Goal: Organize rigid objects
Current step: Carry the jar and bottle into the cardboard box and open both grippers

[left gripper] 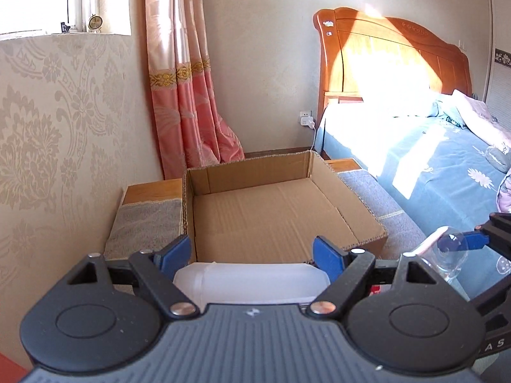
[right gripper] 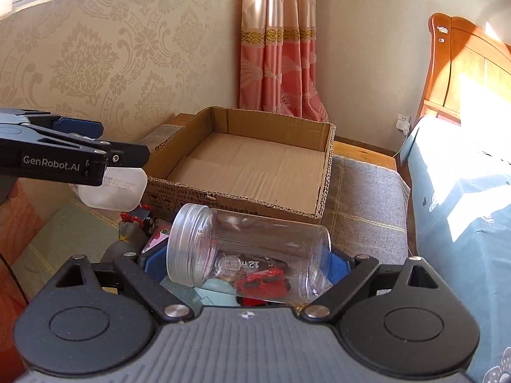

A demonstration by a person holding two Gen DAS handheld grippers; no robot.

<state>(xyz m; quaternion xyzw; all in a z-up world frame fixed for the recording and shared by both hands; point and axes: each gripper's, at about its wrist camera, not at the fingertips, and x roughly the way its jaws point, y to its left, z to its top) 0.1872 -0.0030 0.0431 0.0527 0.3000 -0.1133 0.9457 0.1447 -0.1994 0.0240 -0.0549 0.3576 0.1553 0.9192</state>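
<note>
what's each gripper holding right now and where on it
Left gripper: a white plastic bottle, clamped across its body. Right gripper: a clear plastic jar lying sideways, gripped across its sides.

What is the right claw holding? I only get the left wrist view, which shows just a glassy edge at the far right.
Observer: A clear jar, held sideways in the right claw, threaded mouth to the left in the right wrist view.
Operator: Anything underneath it?
Observer: Yes, a red toy shows through the jar, lying below it.
Operator: Any marking on my white bottle?
Observer: The white bottle in the left claw has small print on its side, too small to read.
</note>
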